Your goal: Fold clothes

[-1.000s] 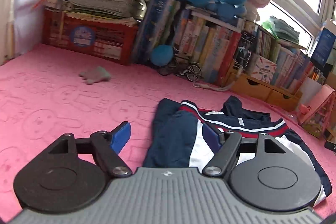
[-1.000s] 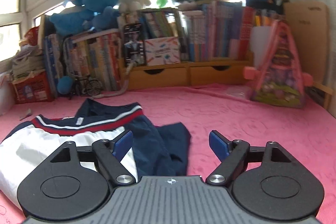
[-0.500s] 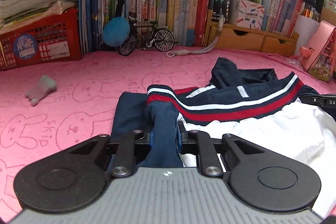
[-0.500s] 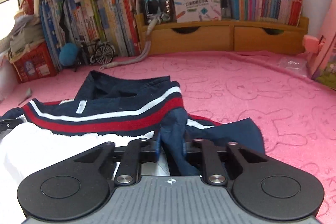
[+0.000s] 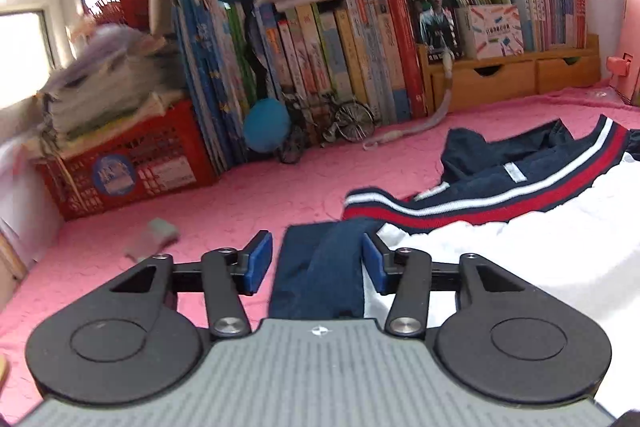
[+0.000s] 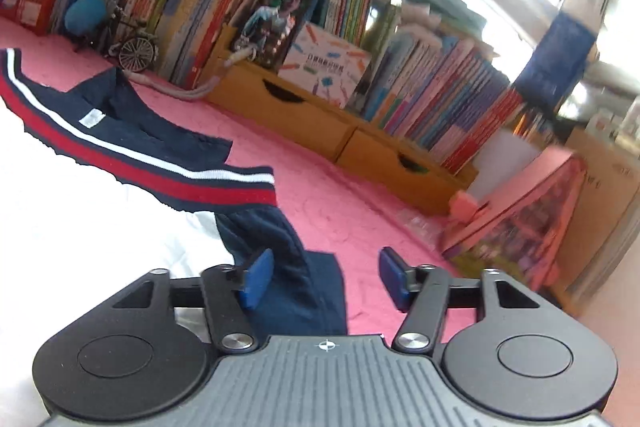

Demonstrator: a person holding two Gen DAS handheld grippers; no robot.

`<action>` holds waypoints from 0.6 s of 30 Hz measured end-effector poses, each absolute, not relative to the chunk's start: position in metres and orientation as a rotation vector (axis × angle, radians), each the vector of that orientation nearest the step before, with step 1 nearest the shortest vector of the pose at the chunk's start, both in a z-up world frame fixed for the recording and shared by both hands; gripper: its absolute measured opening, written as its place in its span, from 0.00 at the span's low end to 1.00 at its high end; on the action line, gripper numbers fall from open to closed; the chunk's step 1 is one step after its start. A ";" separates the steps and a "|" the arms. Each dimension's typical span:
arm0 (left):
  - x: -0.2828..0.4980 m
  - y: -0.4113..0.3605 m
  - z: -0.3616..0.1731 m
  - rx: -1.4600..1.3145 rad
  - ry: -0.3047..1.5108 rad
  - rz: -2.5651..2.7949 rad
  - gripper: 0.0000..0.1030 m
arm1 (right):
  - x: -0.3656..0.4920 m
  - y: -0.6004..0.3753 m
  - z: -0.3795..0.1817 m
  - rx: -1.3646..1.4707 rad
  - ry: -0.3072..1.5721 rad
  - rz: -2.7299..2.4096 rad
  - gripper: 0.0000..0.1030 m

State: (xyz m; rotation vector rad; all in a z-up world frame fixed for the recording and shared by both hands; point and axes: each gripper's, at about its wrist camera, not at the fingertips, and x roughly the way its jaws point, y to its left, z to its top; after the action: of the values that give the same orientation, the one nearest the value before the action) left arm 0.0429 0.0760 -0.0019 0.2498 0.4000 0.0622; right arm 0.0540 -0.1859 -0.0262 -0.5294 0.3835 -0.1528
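Both grippers, clamped on navy sleeve folds 0.5 s ago, now stand released w/ sleeves lying flat.

Left wrist view: left gripper (image 5: 317,261) jaws spread wide, nothing held. Navy sleeve (image 5: 320,267) lies btwn the blue pads (image 5: 256,261) on the pink blanket (image 5: 256,195); white jacket body (image 5: 520,247) to the right, red/white striped hem (image 5: 480,199) ahead-right. Red crate (image 5: 132,171) far ahead-left.

Right wrist view: right gripper (image 6: 326,277) also released. Other navy sleeve (image 6: 288,267) just by the left pad (image 6: 256,279); right pad over bare blanket. Jacket body left, wooden drawers (image 6: 320,123) ahead.
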 end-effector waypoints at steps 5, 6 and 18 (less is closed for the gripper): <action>0.000 0.059 0.013 0.152 0.327 -0.035 0.60 | 0.009 -0.147 -0.002 -0.496 0.230 0.069 0.75; -0.003 0.056 0.008 0.138 0.350 -0.052 0.60 | 0.001 -0.134 -0.002 -0.502 0.223 0.147 0.76; -0.011 0.052 -0.051 0.232 0.521 0.043 0.62 | -0.012 -0.100 -0.049 -0.697 0.334 0.198 0.76</action>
State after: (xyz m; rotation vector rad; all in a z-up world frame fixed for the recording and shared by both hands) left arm -0.0110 0.0522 -0.0511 0.2323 0.5205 0.0428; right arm -0.0117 -0.1002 -0.0490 -0.6974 0.3337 0.1984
